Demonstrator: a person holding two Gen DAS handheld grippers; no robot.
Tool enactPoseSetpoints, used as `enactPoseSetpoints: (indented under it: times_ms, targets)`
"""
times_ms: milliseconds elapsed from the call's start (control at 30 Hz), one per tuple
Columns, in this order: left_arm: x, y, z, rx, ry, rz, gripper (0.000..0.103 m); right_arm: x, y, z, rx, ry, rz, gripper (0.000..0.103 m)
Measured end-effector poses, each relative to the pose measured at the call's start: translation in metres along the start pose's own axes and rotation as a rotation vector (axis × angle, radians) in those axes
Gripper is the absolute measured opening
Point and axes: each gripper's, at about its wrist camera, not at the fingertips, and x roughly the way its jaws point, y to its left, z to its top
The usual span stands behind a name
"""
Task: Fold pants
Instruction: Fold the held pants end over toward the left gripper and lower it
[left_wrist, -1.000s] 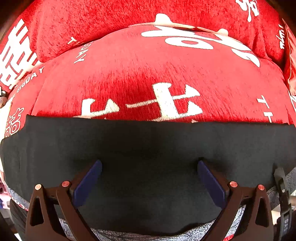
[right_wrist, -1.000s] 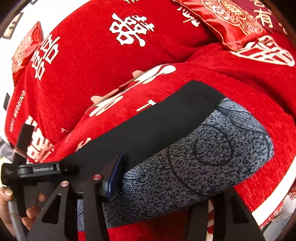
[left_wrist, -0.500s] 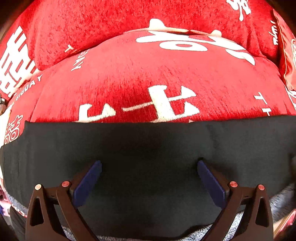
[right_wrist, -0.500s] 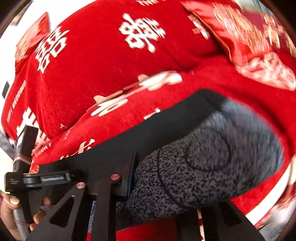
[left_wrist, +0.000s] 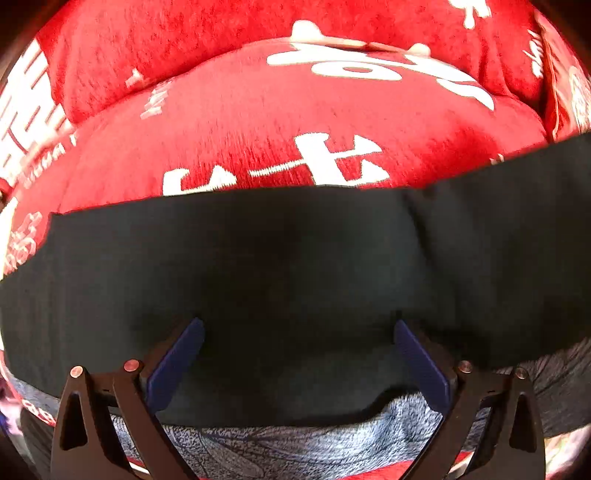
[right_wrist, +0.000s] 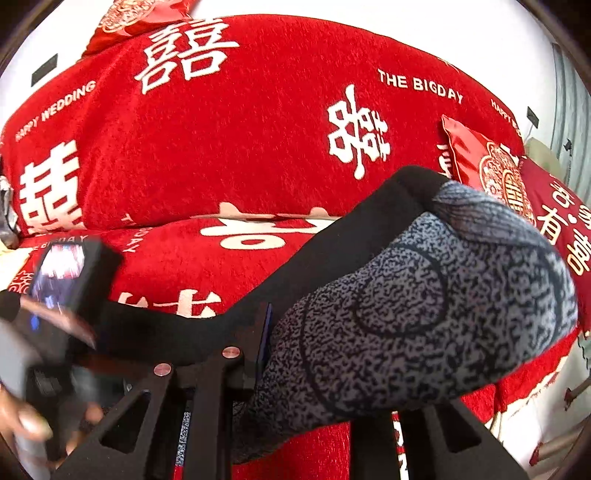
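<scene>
- The left gripper (left_wrist: 297, 354) stands wide open over the black waistband (left_wrist: 295, 266) of the pants, its blue pads (left_wrist: 173, 363) clear of the cloth and nothing between them; it hovers much where it did a second ago.
- The pants (right_wrist: 424, 314), grey speckled fabric with a black band, lie across the seat of the red sofa (right_wrist: 240, 147) with white wedding lettering. A second ago the band ran level across the left wrist view; now its right end slants upward and a crease has formed there.
- The right gripper (right_wrist: 273, 332) was partly open a second ago; it has since pinched down on the grey fabric at the pants' near edge, and the cloth now bulges up off the seat in front of it.
- In the right wrist view a hand (right_wrist: 33, 424) on the other gripper's handle shows at far left, blurred.
- My reading: the right end is being lifted to carry it over leftward, starting a fold. The left end is unheld, so the cloth may drag rather than crease cleanly.
</scene>
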Motion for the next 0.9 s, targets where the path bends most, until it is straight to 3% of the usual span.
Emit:
enactPoseSetpoints:
  times_ms: [167, 267, 333, 433, 533, 633, 733, 900]
  targets:
    - [-0.012, -0.004, -0.036, 0.027, 0.038, -0.010, 0.103, 0.005, 0.001, -0.001, -0.017, 0.035, -0.031, 0.022]
    - [-0.014, -0.015, -0.052, 0.131, 0.048, 0.014, 0.103, 0.016, -0.007, -0.002, 0.041, 0.088, -0.031, 0.022]
    - [-0.019, -0.008, -0.054, 0.148, 0.066, -0.029, 0.103, 0.016, -0.007, -0.002, 0.058, 0.100, -0.045, 0.022]
    - [-0.038, 0.042, -0.054, 0.037, 0.051, -0.184, 0.103, 0.003, 0.007, -0.001, 0.012, 0.057, -0.043, 0.022]
    - [-0.050, 0.103, -0.049, -0.090, 0.015, -0.213, 0.103, -0.007, 0.042, -0.006, -0.121, 0.013, -0.073, 0.022]
    - [-0.053, 0.158, -0.046, -0.207, 0.012, -0.209, 0.103, -0.008, 0.084, -0.012, -0.243, -0.003, -0.084, 0.022]
    - [-0.060, 0.204, -0.044, -0.277, -0.009, -0.177, 0.103, -0.008, 0.129, -0.016, -0.321, 0.005, -0.040, 0.022]
    - [-0.059, 0.260, -0.040, -0.348, -0.024, -0.124, 0.103, -0.001, 0.207, -0.026, -0.478, 0.095, 0.019, 0.022]
